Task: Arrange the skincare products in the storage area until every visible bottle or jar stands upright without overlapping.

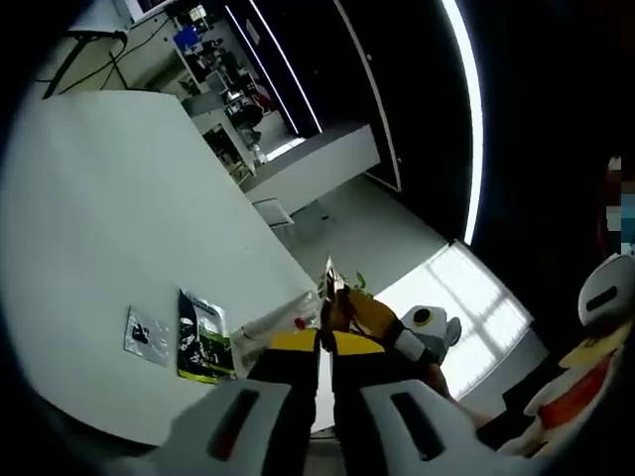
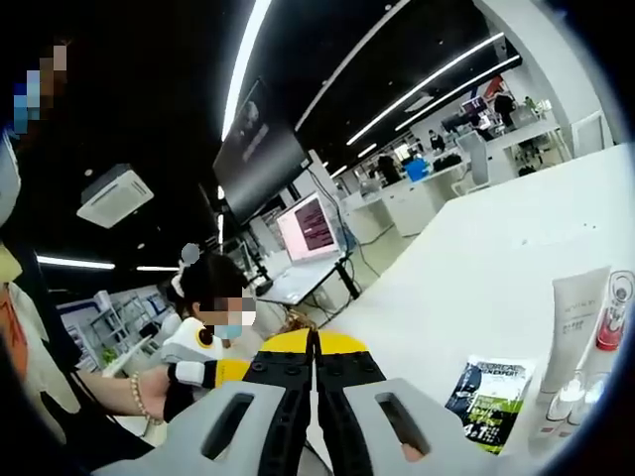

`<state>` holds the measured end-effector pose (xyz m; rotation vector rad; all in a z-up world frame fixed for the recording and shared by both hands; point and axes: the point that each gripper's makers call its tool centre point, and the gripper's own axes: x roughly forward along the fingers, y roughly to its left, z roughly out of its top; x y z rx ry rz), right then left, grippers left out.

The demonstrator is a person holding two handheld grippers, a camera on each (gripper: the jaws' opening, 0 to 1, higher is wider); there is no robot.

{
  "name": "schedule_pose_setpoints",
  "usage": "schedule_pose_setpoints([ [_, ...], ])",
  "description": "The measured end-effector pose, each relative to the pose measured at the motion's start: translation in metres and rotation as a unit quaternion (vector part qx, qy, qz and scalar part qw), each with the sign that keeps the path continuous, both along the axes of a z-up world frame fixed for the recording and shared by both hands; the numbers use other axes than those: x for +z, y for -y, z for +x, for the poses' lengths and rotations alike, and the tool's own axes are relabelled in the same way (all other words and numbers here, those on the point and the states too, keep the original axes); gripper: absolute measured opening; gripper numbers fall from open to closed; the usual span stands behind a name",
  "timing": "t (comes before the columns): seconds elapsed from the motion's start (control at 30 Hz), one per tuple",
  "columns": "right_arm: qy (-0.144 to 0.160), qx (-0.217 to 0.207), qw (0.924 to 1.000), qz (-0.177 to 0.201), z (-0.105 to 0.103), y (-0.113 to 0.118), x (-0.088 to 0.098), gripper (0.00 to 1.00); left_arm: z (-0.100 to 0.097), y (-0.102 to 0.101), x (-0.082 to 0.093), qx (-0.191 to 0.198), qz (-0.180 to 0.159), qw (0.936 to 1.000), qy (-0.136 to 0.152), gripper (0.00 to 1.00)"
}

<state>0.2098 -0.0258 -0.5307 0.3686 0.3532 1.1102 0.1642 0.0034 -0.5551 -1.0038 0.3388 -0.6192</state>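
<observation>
My left gripper (image 1: 322, 341) is shut with nothing between its yellow tips, held over the near edge of the white table (image 1: 119, 218). On that table lie a green and black sachet (image 1: 203, 339), a small silver sachet (image 1: 148, 335) and a white tube (image 1: 270, 324) on its side. My right gripper (image 2: 315, 346) is also shut and empty, above the table edge. To its right stand a white tube (image 2: 577, 319), a pink-capped bottle (image 2: 616, 313) and small clear bottles (image 2: 570, 398). A green and black sachet (image 2: 490, 390) lies flat beside them.
A person in white and yellow sits past the table edge (image 2: 198, 342); an arm with a bracelet (image 2: 137, 397) reaches in at left. Yellow and white clothing (image 1: 392, 327) shows behind the left jaws. A pink monitor (image 2: 313, 226) and desks stand far back.
</observation>
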Motion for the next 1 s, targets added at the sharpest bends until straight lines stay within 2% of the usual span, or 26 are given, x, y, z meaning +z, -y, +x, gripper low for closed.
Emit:
schedule_pose_setpoints([
  [0.1,-0.001,0.0,1.0,0.0,0.003,-0.001,-0.001,0.01,0.002,-0.006,-0.001,0.011,-0.005,0.9999,-0.002,0.0],
  [0.23,0.001,0.001,0.9999,-0.017,0.007,-0.004,-0.007,0.01,0.011,-0.022,-0.009,0.044,-0.011,0.9987,-0.022,0.0],
  [0.3,-0.004,0.001,0.9999,-0.015,0.009,-0.005,-0.008,0.01,0.013,-0.023,-0.012,0.043,-0.017,0.9984,-0.032,0.0],
  [0.43,-0.007,-0.007,0.9997,-0.022,0.014,-0.008,-0.014,0.01,0.016,-0.022,-0.018,0.035,-0.008,0.9984,-0.044,0.0],
  [0.47,-0.008,-0.01,0.9996,-0.026,0.016,-0.007,-0.017,0.01,0.017,-0.022,-0.02,0.034,-0.015,0.9978,-0.054,0.0],
  [0.53,-0.012,-0.014,0.9994,-0.029,0.018,-0.008,-0.02,0.01,0.019,-0.023,-0.022,0.036,-0.01,0.9978,-0.055,0.0],
  [0.7,0.009,-0.019,0.9968,-0.077,0.027,-0.012,-0.038,0.01,0.025,-0.025,-0.035,0.039,0.003,0.9959,-0.081,0.0],
  [0.87,0.005,-0.026,0.9956,-0.09,0.04,-0.018,-0.052,0.01,0.033,-0.03,-0.042,0.046,-0.004,0.9943,-0.097,0.0],
  [1.0,0.019,-0.025,0.9933,-0.111,0.046,-0.021,-0.059,0.01,0.04,-0.033,-0.049,0.048,0.002,0.9932,-0.106,0.0],
])
